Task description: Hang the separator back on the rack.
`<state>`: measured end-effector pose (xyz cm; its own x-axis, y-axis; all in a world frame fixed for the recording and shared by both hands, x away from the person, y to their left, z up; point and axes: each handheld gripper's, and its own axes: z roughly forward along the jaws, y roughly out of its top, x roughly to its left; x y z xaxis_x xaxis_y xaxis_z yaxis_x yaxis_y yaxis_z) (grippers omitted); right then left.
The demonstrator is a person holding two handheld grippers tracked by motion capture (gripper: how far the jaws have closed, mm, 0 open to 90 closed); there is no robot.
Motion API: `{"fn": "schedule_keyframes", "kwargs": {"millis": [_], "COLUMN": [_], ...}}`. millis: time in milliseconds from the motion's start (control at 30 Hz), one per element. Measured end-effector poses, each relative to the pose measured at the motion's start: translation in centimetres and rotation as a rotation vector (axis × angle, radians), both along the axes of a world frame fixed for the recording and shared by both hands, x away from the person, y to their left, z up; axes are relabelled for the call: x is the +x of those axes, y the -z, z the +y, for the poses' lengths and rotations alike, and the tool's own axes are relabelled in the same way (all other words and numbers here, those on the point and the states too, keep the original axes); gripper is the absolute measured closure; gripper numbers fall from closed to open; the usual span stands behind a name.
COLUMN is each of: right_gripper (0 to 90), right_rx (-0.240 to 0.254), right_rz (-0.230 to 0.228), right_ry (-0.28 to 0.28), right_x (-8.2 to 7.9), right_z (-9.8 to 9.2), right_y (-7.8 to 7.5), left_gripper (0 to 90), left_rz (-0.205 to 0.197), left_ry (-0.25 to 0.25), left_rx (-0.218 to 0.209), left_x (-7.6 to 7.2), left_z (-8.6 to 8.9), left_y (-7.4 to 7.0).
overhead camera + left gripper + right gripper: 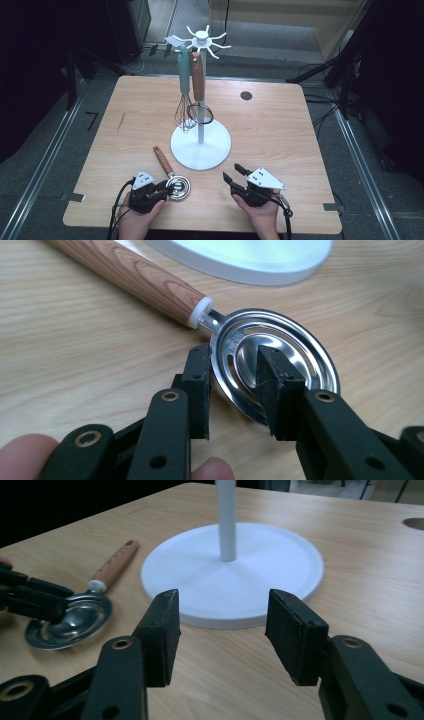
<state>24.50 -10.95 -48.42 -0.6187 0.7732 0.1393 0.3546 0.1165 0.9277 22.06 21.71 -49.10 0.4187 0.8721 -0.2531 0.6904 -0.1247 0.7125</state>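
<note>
Wooden tabletop: my left gripper (pixel 232 385) straddles the rim of the steel egg separator (pixel 272 360), jaws not quite pinching; my right gripper (pixel 222 630) waits open before the white utensil stand (pixel 201 145).

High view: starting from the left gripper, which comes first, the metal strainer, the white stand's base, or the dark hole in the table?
1. Metal strainer, on the table, its round head at the left gripper jaws.
2. White stand's base, beyond it, mid-table.
3. Dark hole, far right of the stand.
</note>
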Motion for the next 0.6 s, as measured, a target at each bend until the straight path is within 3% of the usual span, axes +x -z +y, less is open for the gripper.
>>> {"fn": "schedule_keyframes", "kwargs": {"millis": [100,267,333,400,500,600], "right_gripper": [51.9,53.5,53.7,55.0,60.3,64.7], "right_rx": [-0.025,-0.074,-0.093,-0.091,-0.076,-0.053], "right_rz": [0.012,0.012,0.010,0.011,0.018,0.040], "right_ry": [-0.049,-0.114,-0.132,-0.136,-0.147,-0.195], "right_x": [-0.3,-0.9,-1.0,-1.1,-1.1,-1.0], "right_z": [1.0,2.4,2.6,2.6,2.7,3.1], "right_y": [0.2,0.7,0.8,0.8,0.8,1.1], "left_gripper": [62.1,60.6,60.6,63.1,75.8,85.1], "left_rz": [0.002,-0.004,-0.015,-0.020,-0.018,-0.002], "left_ry": [0.020,0.072,0.082,0.073,0.059,0.038], "left_rx": [-0.014,-0.059,-0.054,-0.068,-0.090,-0.051], "left_x": [-0.2,-0.3,-0.2,0.0,0.4,1.0], "left_z": [-0.9,-1.9,-1.8,-1.4,-0.6,-0.5], "left_y": [0.1,-0.2,-0.3,-0.3,-0.4,-0.1]}}
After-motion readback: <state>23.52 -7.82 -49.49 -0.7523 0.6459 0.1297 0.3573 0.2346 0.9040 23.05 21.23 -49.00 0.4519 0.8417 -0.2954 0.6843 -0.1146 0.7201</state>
